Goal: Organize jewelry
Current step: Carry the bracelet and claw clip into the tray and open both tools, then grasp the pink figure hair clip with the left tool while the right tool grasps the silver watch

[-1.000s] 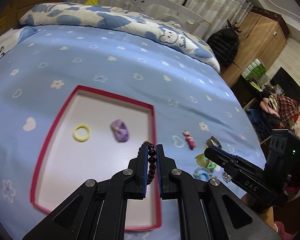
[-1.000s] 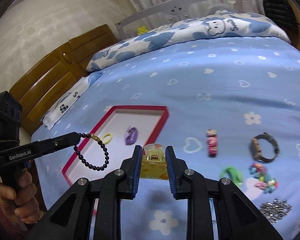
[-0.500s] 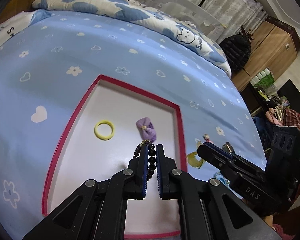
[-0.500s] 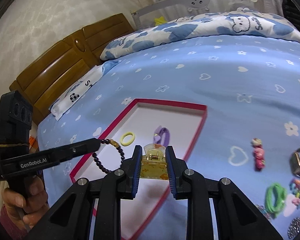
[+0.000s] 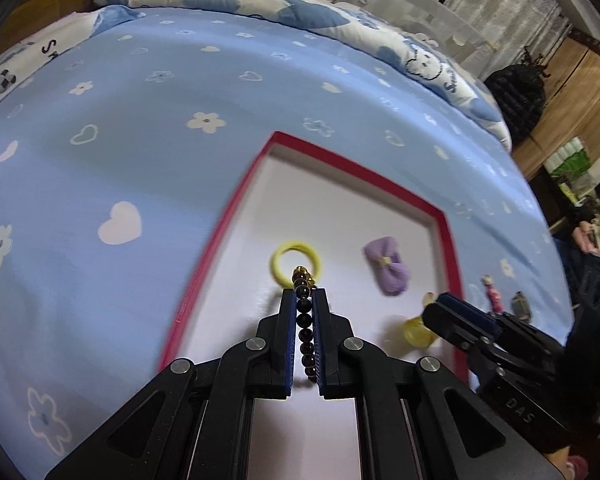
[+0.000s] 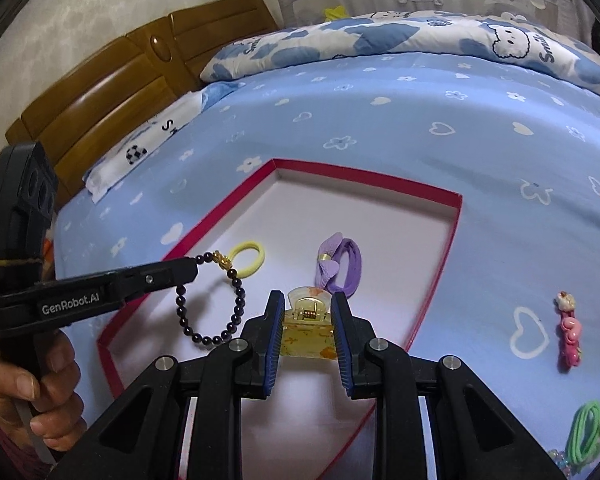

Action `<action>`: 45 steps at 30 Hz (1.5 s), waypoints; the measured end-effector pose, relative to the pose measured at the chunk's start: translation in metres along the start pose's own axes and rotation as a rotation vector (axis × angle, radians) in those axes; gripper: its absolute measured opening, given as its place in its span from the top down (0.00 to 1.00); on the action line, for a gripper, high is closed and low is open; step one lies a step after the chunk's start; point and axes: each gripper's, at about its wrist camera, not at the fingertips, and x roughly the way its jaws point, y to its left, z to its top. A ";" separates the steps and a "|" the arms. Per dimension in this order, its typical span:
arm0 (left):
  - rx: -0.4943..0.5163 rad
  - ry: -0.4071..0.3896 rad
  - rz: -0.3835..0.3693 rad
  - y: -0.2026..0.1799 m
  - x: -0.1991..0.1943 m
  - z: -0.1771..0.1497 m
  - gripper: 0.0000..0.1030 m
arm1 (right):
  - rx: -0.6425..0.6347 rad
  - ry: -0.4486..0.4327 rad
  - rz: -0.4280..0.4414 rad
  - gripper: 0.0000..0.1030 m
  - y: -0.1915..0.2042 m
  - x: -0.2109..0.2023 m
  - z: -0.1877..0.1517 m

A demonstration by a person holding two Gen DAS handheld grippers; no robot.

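Note:
A red-rimmed white tray (image 5: 236,216) (image 6: 452,240) lies on the blue bedspread. In it lie a yellow hair tie (image 5: 296,261) (image 6: 248,258) and a purple bow tie (image 5: 388,270) (image 6: 338,266). My left gripper (image 5: 304,300) (image 6: 194,270) is shut on a dark bead bracelet (image 5: 303,312) (image 6: 220,300) that hangs above the tray's left part. My right gripper (image 6: 306,312) (image 5: 452,308) is shut on a yellow hair claw (image 6: 309,328) (image 5: 418,330) above the tray's near right part.
On the bedspread right of the tray lie a pink clip (image 6: 568,330) (image 5: 493,294), green hair ties (image 6: 588,436) and a dark ring-like piece (image 5: 521,306). A patterned quilt (image 6: 420,36) and a wooden headboard (image 6: 112,80) lie beyond.
Both grippers have moved left and forward over the tray, carrying the bracelet and the hair claw. The loose items on the right have slid toward the frame edge.

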 end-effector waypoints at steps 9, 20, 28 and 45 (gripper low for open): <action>0.004 0.033 0.052 0.000 0.017 -0.005 0.94 | -0.013 0.021 -0.009 0.76 -0.001 0.009 -0.006; 0.000 0.039 0.069 0.002 0.016 -0.004 0.80 | 0.000 0.031 0.007 0.71 -0.002 0.013 -0.004; -0.001 0.005 0.065 -0.002 -0.006 -0.009 0.74 | 0.034 0.002 0.023 0.59 -0.006 -0.004 -0.004; 0.033 -0.041 -0.027 -0.043 -0.069 -0.040 0.48 | 0.168 -0.155 -0.041 0.48 -0.049 -0.113 -0.033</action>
